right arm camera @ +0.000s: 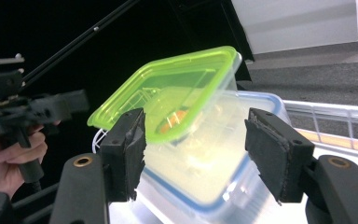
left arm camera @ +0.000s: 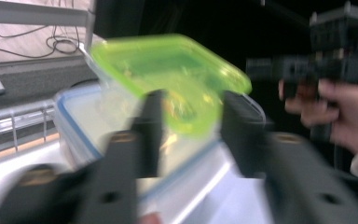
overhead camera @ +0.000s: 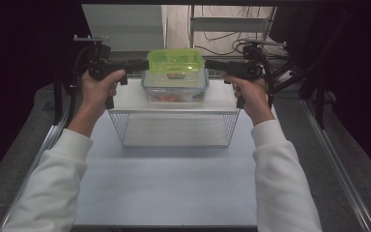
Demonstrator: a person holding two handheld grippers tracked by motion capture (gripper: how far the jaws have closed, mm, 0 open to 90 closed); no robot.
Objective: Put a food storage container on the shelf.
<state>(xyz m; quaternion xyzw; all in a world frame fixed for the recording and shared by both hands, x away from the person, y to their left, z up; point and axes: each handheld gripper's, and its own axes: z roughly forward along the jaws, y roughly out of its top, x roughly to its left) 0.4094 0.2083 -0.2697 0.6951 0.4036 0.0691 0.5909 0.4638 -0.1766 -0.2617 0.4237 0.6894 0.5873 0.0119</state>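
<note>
My two claws flanking stacked containers on wire rack's top.
Green-lidded box [overhead camera: 176, 61] is sitting on blue-rimmed box [overhead camera: 175, 88]; left claw [overhead camera: 142, 64] and right claw [overhead camera: 211, 64] are gaping beside it, gripping nothing.

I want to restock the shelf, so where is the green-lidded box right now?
In the high view the green-lidded box sits centre back, stacked on the blue-rimmed container on the wire rack, between the two grippers.

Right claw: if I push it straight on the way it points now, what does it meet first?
Most likely the green-lidded box, stacked on the blue-rimmed box. The right claw has open jaws flanking its near end. In the high view it points at the box's side; depth is unclear.
</note>
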